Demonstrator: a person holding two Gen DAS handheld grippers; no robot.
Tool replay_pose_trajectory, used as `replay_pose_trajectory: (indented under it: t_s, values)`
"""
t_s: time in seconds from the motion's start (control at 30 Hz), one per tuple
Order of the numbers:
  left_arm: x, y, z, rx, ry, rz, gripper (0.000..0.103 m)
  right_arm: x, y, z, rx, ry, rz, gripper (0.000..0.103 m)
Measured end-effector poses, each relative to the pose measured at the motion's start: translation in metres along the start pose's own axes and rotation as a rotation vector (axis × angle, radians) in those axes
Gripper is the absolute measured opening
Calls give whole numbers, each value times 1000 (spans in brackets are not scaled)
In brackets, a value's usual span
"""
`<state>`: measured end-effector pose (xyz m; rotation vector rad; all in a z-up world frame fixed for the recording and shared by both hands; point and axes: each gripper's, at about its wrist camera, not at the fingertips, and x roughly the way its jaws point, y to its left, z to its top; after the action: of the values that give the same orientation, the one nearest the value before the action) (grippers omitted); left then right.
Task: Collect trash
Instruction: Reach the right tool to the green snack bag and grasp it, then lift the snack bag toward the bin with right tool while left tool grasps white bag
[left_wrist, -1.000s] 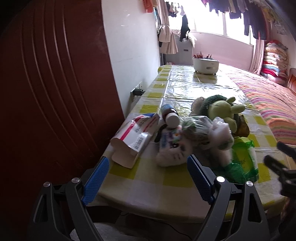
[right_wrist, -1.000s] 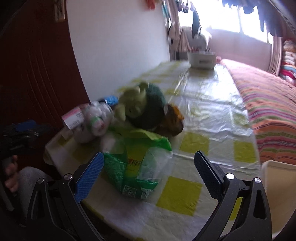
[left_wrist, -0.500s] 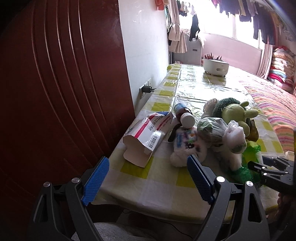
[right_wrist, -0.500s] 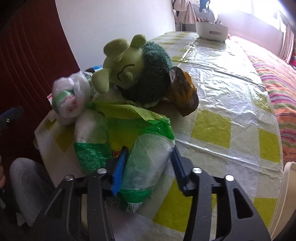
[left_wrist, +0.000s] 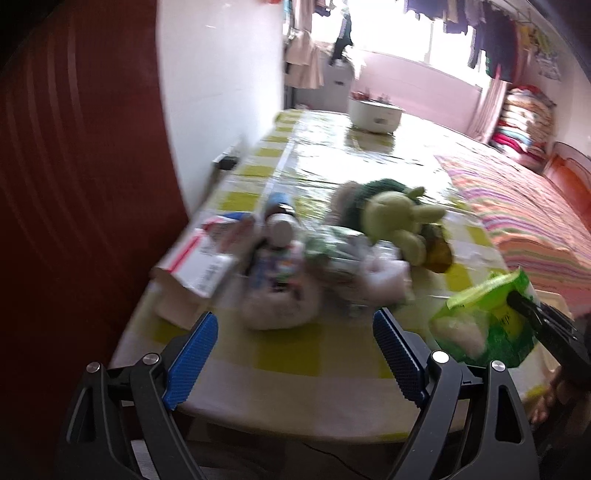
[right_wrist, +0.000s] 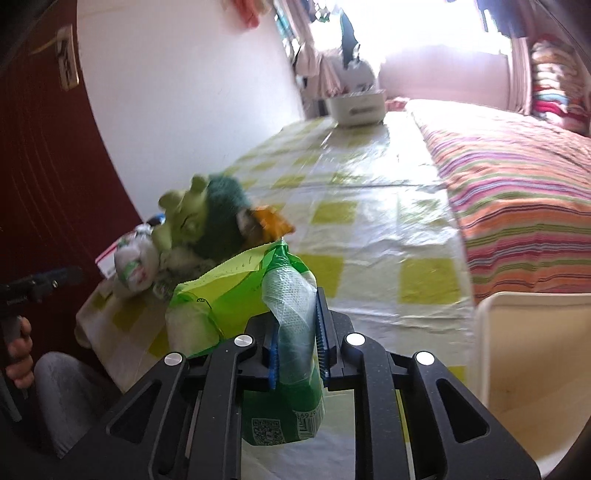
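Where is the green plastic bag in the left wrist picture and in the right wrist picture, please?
Left wrist view: the green plastic bag is at the lower right, held up by the right gripper.
Right wrist view: the bag is at the lower centre, pinched in the right gripper.
Shared landmark: the green plush toy lies on the checked table behind the bag in both views.

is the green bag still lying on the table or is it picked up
Picked up. The right gripper is shut on the green bag, which hangs clear of the table.
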<state>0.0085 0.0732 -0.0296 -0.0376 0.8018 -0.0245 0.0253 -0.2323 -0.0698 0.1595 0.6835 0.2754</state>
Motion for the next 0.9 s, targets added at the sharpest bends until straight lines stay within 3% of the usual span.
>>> replay_pose_trajectory:
  t_s: [0.37,0.6,0.63,0.67,0.73,0.8,0.9]
  values:
    - [33,-50,23,-22,54,-34,83,-21,-6,-5,5,-122,21,15]
    - [63,-58,29,-95,113,29,83,-30,-14,-6,37,-151,52,15]
    - [67,-57,28,-106,120,36,77,-32,-16,-7,42,-155,51,15]
    - [70,-56,27,-114,128,38,58,-33,-18,-7,47,-159,52,15]
    - [79,-52,25,-134,173,6,35,-36,-21,-7,58,-169,48,15]
    - [82,-50,22,-143,182,-4,34,-39,-24,-8,70,-178,45,15]
    - [67,-52,20,-131,112,9,32,-45,-29,-9,86,-201,36,15]
